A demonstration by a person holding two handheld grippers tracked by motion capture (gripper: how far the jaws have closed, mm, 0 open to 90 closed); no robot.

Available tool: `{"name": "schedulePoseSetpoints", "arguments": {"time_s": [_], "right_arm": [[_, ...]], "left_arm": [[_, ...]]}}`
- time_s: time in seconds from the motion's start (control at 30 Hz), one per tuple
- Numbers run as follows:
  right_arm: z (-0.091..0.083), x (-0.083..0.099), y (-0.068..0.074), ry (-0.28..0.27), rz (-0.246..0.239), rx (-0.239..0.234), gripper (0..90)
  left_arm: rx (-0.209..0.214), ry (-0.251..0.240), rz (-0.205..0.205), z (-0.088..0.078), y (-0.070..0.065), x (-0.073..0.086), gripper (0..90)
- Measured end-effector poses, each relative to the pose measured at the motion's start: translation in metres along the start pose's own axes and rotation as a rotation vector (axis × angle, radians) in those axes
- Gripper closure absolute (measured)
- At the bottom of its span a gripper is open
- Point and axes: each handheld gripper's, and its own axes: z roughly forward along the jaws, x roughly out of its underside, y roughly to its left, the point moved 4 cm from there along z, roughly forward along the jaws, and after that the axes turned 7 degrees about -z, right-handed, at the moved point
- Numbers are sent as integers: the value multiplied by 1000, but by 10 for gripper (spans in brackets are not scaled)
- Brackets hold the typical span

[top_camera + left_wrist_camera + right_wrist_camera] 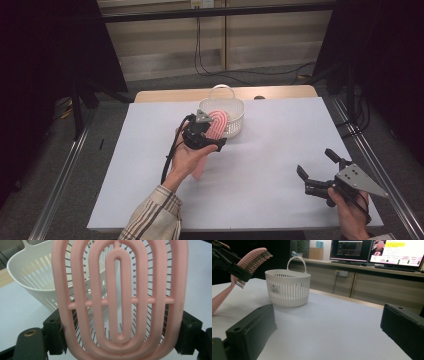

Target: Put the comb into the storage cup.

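A pink hairbrush point(218, 123) with an oval slotted head point(117, 300) is held up just in front of the white slotted basket point(235, 122). My left gripper point(210, 134) is shut on the two sides of the brush head, one black jaw at each edge. The brush handle point(200, 169) hangs down toward the table. In the right gripper view the brush point(253, 258) sits tilted to the left of the basket point(288, 288), bristles facing down. My right gripper point(316, 164) rests at the front right of the table, open with nothing between its jaws point(324, 332).
The basket point(32, 277) has a loop handle and stands at the back middle of the white table sheet point(280, 135). A wooden strip runs along the far edge. Black frame posts and cables stand around the table. Screens glow on a counter beyond.
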Motion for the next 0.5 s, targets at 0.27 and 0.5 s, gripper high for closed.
{"name": "schedulePoseSetpoints", "arguments": {"time_s": [0.27,0.5], "right_arm": [[0,0,0,0,3,0,0],[0,0,0,0,3,0,0]], "left_arm": [[-11,-103,16,-10,-1,-5,190],[-15,-160,12,-18,1,-8,190]]}}
